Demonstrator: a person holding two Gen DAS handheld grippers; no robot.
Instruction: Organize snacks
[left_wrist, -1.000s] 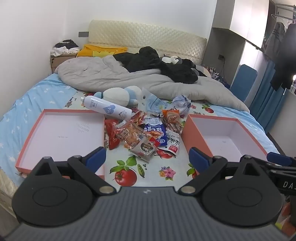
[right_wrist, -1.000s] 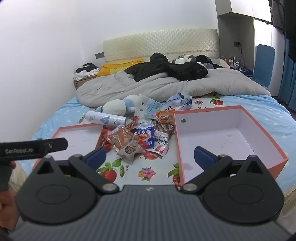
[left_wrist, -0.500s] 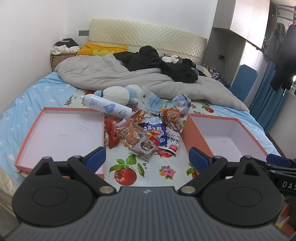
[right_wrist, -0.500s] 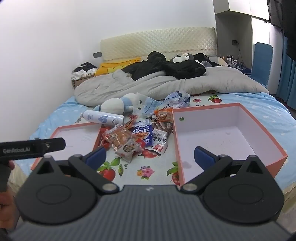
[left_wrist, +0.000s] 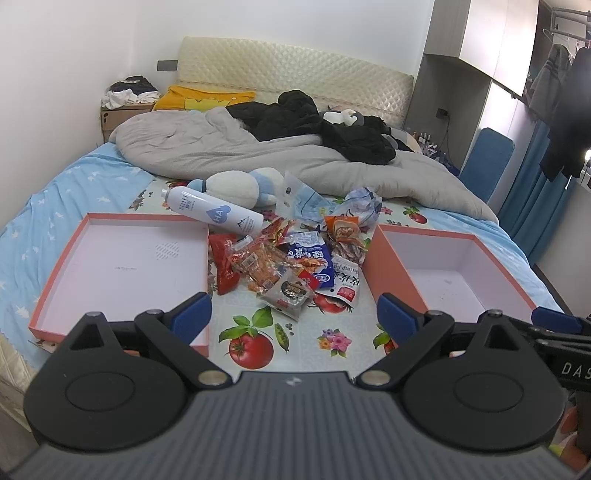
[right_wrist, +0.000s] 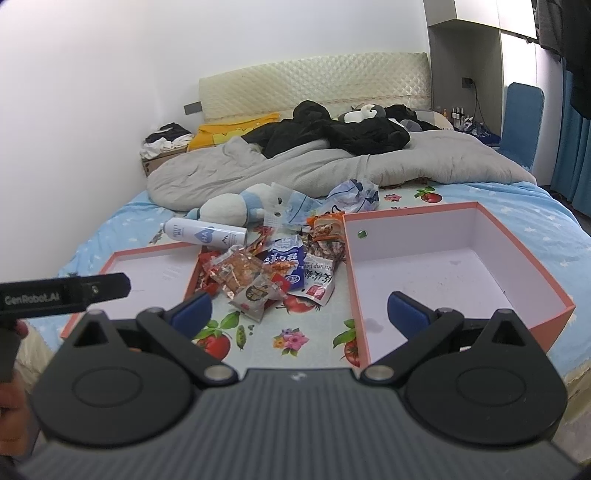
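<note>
A pile of snack packets (left_wrist: 291, 260) (right_wrist: 273, 269) lies on a fruit-print cloth (left_wrist: 255, 339) in the middle of the bed. A shallow orange box lid (left_wrist: 122, 229) (right_wrist: 147, 254) sits left of the pile, and a deep orange box (left_wrist: 458, 236) (right_wrist: 454, 221) sits right of it; both hold nothing. My left gripper (left_wrist: 293, 314) hangs open above the cloth, short of the pile. My right gripper (right_wrist: 299, 308) is open too, over the cloth near the deep box's left wall. Nothing is between either pair of fingers.
A white spray can (left_wrist: 214, 216) and a plush toy (left_wrist: 240, 188) lie behind the pile, with crumpled plastic bags (left_wrist: 332, 203). A grey duvet (left_wrist: 229, 151) and black clothes (left_wrist: 332, 129) cover the far bed. A blue chair (left_wrist: 487, 162) stands at right.
Both views have shifted slightly, with the snacks and boxes sitting a little lower in frame. Nothing on the bed has moved and both grippers stay open.
</note>
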